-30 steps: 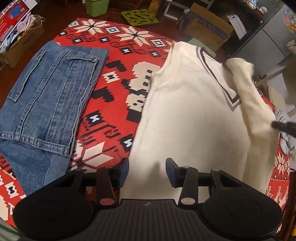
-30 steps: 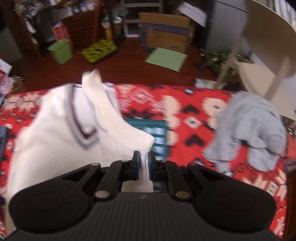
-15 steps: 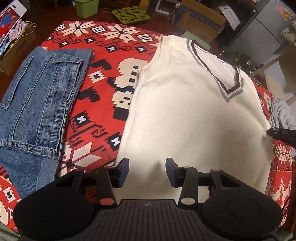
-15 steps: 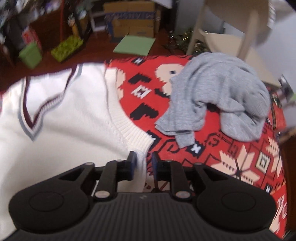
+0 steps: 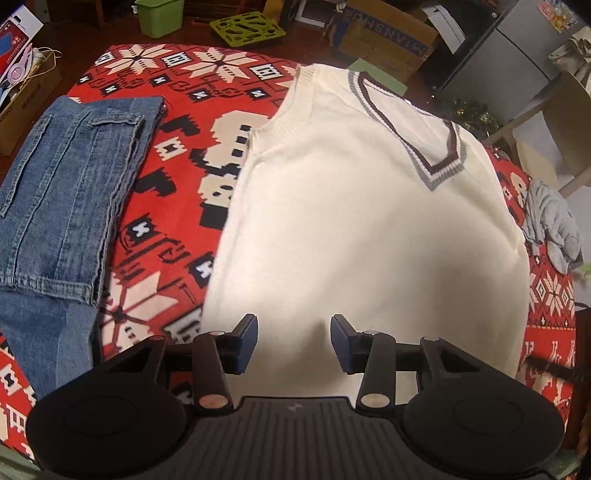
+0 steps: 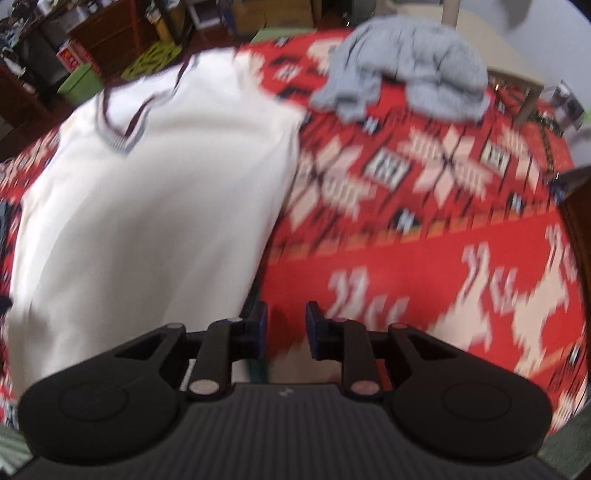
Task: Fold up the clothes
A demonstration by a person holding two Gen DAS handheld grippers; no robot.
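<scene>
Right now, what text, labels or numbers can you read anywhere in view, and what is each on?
"SHANSH", upside down, cut off and uncertain: on the cardboard box.
Print on the red-and-blue carton: too small to read.
Red sign in the right wrist view: too blurred to read.

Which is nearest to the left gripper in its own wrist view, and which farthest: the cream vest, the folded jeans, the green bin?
From the left gripper:
1. Cream vest, directly under and ahead of the fingers.
2. Folded jeans, off to the left on the red blanket.
3. Green bin, on the floor beyond the blanket's far edge.
</scene>
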